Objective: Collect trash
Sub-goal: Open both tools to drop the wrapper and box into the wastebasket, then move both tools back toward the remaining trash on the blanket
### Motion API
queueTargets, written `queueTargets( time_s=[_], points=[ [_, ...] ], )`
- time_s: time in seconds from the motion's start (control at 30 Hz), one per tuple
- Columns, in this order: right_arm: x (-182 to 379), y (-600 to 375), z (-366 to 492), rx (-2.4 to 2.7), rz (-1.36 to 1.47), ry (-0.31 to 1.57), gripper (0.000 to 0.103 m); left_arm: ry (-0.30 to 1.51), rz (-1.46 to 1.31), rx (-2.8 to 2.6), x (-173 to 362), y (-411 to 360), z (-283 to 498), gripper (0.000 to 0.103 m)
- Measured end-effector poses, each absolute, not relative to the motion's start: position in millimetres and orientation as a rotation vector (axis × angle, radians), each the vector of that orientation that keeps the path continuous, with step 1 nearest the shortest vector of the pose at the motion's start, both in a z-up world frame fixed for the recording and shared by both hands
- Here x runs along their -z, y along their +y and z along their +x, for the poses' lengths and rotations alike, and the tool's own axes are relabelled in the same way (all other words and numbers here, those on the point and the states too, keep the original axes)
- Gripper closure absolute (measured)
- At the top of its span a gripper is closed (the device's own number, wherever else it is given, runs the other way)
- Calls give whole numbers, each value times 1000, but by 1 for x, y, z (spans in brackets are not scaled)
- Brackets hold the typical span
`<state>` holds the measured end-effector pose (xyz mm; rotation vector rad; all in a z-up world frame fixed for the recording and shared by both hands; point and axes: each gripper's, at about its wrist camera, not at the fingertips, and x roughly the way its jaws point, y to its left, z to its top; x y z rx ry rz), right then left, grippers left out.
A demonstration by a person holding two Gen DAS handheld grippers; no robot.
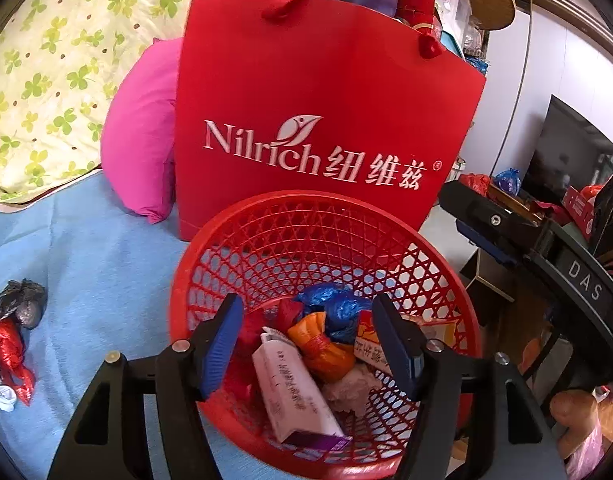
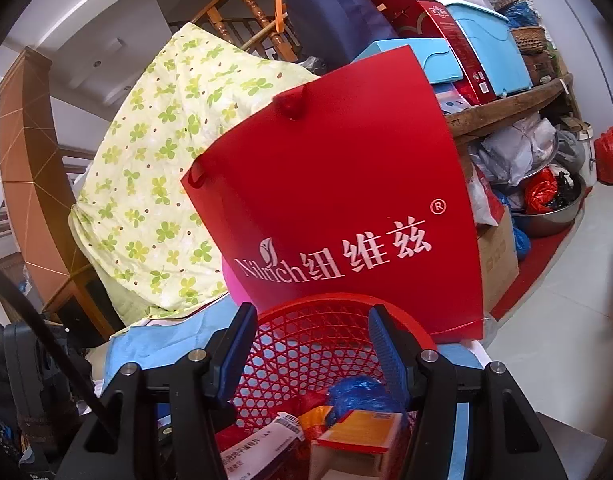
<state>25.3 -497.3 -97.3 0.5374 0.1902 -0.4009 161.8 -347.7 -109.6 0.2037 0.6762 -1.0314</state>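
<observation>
A red lattice basket [image 1: 266, 256] stands on a blue sheet and holds trash: a white and purple box [image 1: 294, 396], an orange wrapper [image 1: 322, 344], blue plastic [image 1: 338, 304]. My left gripper [image 1: 306, 344] is open and empty above the basket. My right gripper [image 2: 312, 356] is open and empty above the same basket [image 2: 306, 344]; an orange box [image 2: 362, 428] and blue plastic [image 2: 362, 394] lie below it. Loose trash lies on the sheet at the left: a black crumpled bag [image 1: 20, 302], a red wrapper [image 1: 12, 354] and a white scrap [image 1: 4, 396].
A red Nilrich paper bag [image 1: 318, 112] stands right behind the basket. A pink cushion [image 1: 142, 136] and a clover-print quilt [image 1: 54, 64] lie at the back left. The right gripper's body [image 1: 546, 248] shows at the right. Cluttered shelves [image 2: 506, 92] and floor lie to the right.
</observation>
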Motion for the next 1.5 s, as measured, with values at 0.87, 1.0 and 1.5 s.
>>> queueTargets(
  time_s=[0.87, 1.0, 1.5],
  points=[
    [74, -408, 76, 226, 456, 154, 41, 706, 193, 808, 110, -241, 195, 32],
    [75, -394, 87, 185, 480, 154, 41, 699, 229, 676, 122, -209, 211, 32],
    [88, -284, 146, 4, 383, 248, 41, 809, 119, 215, 162, -52, 283, 32]
  ],
)
